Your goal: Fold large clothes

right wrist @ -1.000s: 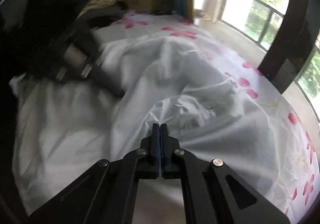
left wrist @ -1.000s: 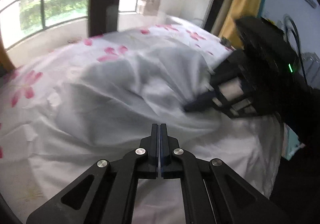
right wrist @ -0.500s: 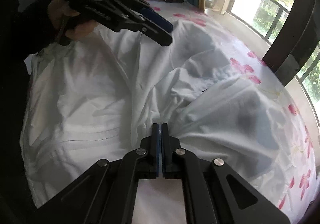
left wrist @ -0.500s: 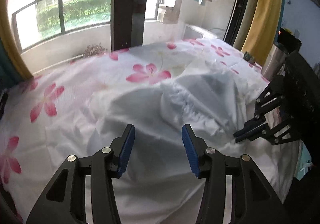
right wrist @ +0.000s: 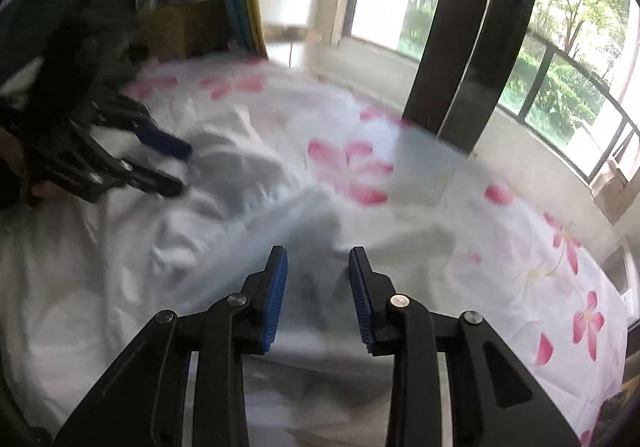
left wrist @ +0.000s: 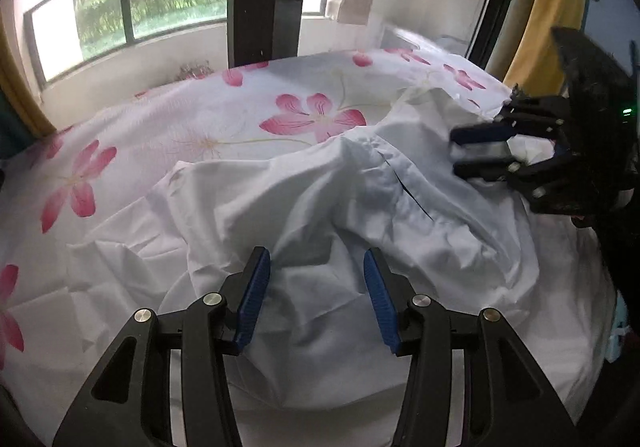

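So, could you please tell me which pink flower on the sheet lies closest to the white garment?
The large pink flower beside the white garment, just beyond its far edge.

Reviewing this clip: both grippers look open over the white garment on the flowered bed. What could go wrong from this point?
1. The white garment lies bunched in ridges, not flat, so any fold made now would likely trap creases.
2. The garment and the flowered bedsheet are both pale; the left gripper, open just above the cloth, might pinch the sheet along with it.
3. The right gripper view is motion-blurred, so a quick re-grasp may miss the intended edge.
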